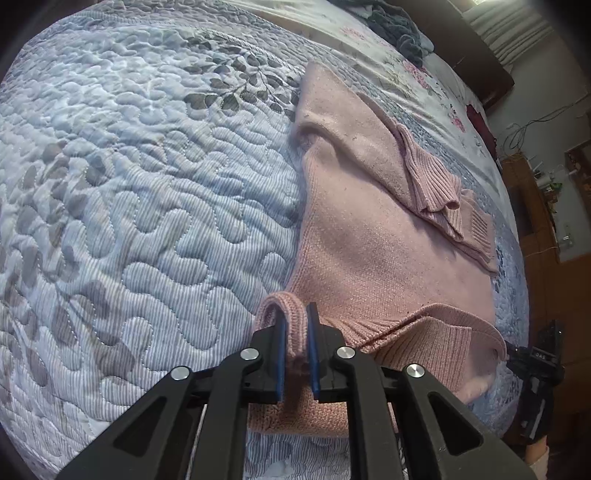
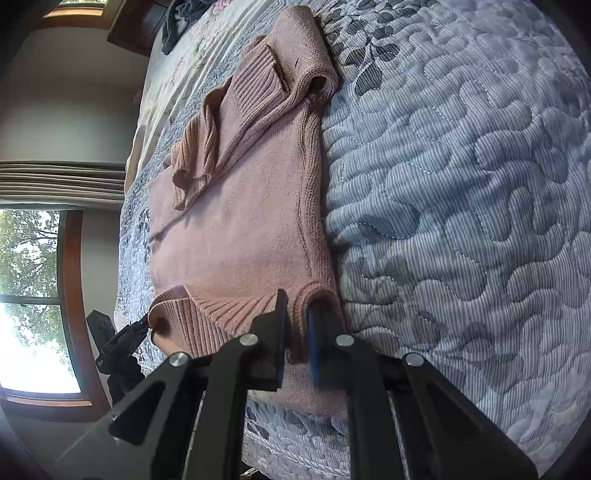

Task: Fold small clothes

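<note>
The left claw (image 1: 295, 332) and the right claw (image 2: 295, 321) each pinch a ribbed hem corner of the pink sweater (image 1: 369, 229), which lies on the quilted bedspread (image 1: 147, 184), sleeves folded toward 12 o'clock.

Blue quilted leaf-print bedspread (image 1: 147, 206), dark heap of clothes (image 1: 399, 26), window (image 2: 33, 302), wooden furniture (image 1: 535, 206)
</note>
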`<action>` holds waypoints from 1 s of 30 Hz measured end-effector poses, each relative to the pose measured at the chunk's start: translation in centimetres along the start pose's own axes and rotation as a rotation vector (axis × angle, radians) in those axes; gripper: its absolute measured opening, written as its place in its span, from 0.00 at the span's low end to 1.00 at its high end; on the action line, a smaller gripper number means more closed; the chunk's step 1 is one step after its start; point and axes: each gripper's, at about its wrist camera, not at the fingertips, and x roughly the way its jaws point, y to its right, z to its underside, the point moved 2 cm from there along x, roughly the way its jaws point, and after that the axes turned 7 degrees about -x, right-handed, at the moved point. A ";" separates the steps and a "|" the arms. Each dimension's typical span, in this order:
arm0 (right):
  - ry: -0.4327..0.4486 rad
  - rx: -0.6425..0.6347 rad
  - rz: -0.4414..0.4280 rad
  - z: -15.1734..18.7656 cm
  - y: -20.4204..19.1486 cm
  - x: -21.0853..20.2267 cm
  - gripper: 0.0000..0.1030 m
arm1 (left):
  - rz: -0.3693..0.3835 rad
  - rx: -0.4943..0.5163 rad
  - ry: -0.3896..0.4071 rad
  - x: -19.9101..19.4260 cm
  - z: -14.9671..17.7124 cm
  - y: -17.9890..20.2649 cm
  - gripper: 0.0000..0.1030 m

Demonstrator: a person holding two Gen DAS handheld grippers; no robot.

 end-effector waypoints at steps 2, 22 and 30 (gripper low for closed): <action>-0.012 -0.005 0.004 -0.1 0.0 0.0 0.11 | 0.028 -0.023 -0.025 -0.4 -0.2 -0.4 0.13; 0.085 -0.202 0.147 2.1 -2.8 -4.8 0.50 | -0.148 0.379 0.064 -2.1 0.4 2.9 0.39; 0.067 -0.277 0.197 1.9 -4.0 -2.8 0.50 | -0.136 0.443 0.000 0.9 0.4 4.1 0.40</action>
